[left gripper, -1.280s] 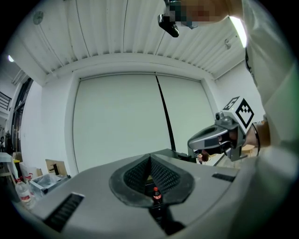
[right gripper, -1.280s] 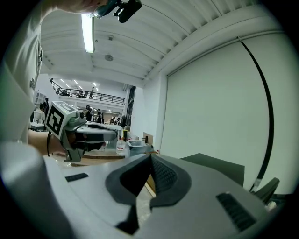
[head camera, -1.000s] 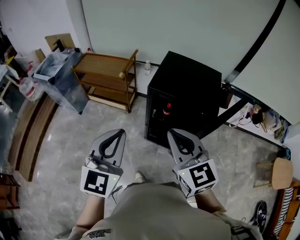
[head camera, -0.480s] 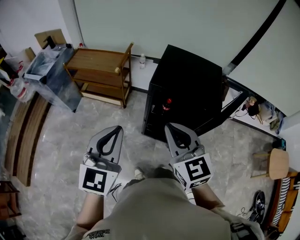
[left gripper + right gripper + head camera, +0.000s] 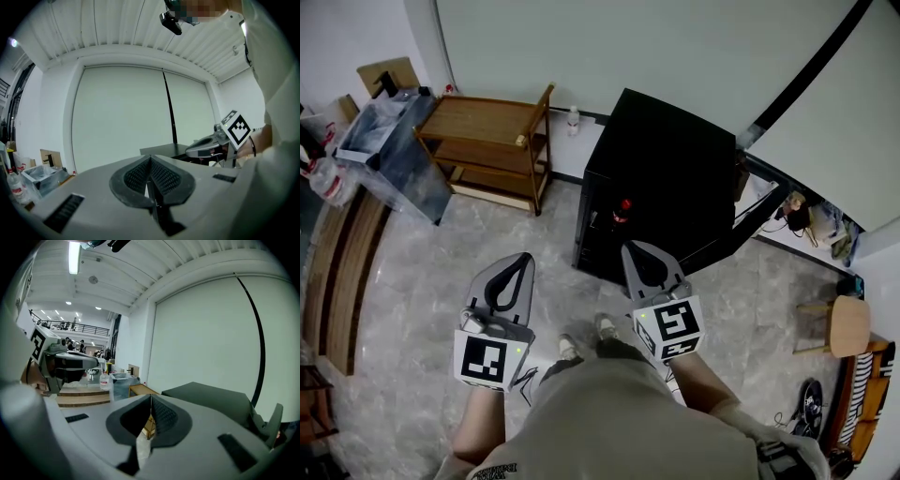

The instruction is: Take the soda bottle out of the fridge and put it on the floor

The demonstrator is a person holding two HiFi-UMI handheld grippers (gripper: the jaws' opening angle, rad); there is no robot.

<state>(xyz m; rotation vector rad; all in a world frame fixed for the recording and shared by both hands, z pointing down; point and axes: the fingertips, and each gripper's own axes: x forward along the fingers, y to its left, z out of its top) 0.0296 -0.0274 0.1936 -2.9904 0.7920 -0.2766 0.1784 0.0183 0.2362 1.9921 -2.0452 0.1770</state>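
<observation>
Left tool (image 5: 523,258) and right tool (image 5: 631,247) are seen pressed together, empty; soda bottle (image 5: 622,210) is mostly hidden in boxy black fridge (image 5: 675,159).

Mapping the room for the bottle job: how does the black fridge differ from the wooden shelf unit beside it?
The fridge is a black, solid-sided box; the shelf unit is brown wood with open tiers. A red-topped bottle shows at the fridge's front; none shows on the shelf unit. Both stand on the floor by the pale wall.
</observation>
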